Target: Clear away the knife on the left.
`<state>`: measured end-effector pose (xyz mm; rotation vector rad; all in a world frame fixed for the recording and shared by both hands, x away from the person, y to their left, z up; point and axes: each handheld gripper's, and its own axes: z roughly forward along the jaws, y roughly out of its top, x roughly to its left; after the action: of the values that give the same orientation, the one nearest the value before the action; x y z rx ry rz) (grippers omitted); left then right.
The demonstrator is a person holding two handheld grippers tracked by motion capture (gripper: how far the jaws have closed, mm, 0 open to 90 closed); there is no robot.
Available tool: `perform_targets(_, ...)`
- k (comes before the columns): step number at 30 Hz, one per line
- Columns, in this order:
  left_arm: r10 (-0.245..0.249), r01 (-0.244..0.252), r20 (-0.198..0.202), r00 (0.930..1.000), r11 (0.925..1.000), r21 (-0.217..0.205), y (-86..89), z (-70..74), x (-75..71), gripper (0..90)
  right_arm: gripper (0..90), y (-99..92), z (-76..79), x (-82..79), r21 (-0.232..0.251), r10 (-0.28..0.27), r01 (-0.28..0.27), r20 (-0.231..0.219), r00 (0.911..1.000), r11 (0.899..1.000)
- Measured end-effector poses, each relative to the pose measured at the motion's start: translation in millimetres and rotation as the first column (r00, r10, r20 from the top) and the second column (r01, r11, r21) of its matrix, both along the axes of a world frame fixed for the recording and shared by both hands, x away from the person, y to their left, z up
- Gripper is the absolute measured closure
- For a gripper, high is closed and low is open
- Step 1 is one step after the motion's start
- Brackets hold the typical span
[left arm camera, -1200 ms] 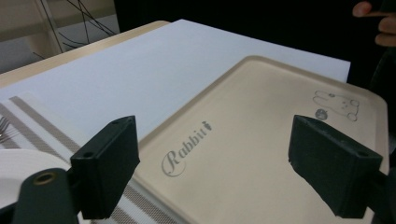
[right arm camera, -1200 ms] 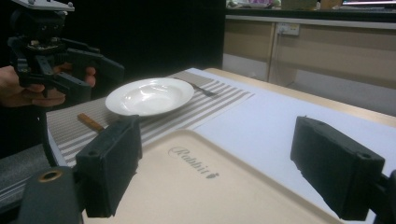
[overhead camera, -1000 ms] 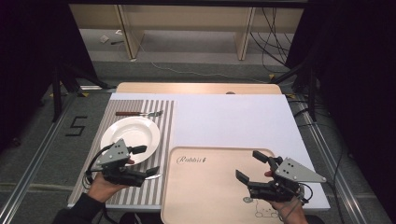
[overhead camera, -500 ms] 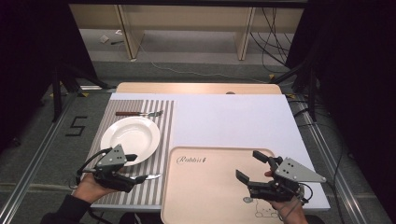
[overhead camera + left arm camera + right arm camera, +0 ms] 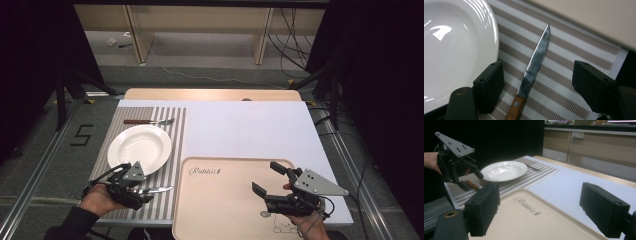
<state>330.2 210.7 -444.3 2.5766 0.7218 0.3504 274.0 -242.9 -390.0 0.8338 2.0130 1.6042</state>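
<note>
Nearest, at the left of the counter (image 5: 250,130): the left tool (image 5: 141,194), carried low in a hand (image 5: 97,199) over the striped placemat (image 5: 177,150), jaws standing wide apart and clamped on nothing. Between those jaws, flat on the mat: the knife (image 5: 536,62), wooden handle toward the tool, blade running away toward the right and stopping short of the tray (image 5: 220,200). Seen from above, lying just near of the white plate (image 5: 140,147), close to its rim but apparently apart from it. Judged as a pick-up about to be made. To do it well: centre the handle in the gap first, since it sits closer to the plate-side jaw than to the other. Lower until the pads flank the wood, not the steel. Close squarely across the handle's width, gently, to avoid skidding it on the weave. Lift straight up, blade level, clear of the plate rim. Risk of a pinch too near the blade, with the knife then tipping. Near right: the right tool (image 5: 269,178), hovering over the tray, jaws likewise spread and holding nothing, well apart from the knife. Best kept parked there. Farther back on the mat, beyond the plate: a fork (image 5: 150,121), lying crosswise.
</note>
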Motion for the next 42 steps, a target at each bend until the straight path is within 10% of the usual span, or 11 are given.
perform_targets(14, 0.111, -0.098, -0.111, 0.9876, 0.9886, 0.114, 14.3, -10.8, 10.9, 36.8, 17.5, 0.1, -0.1, -0.1, -0.003, 0.003, -0.003, -0.001, 1.0, 1.0)
perform_targets(42, 0.187, -0.155, -0.25, 0.9501, 0.9775, 0.143, 21.6, -17.4, 25.2, 63.8, 17.6, -0.3, -0.8, 0.9, -0.001, -0.001, 0.001, -0.008, 1.0, 1.0)
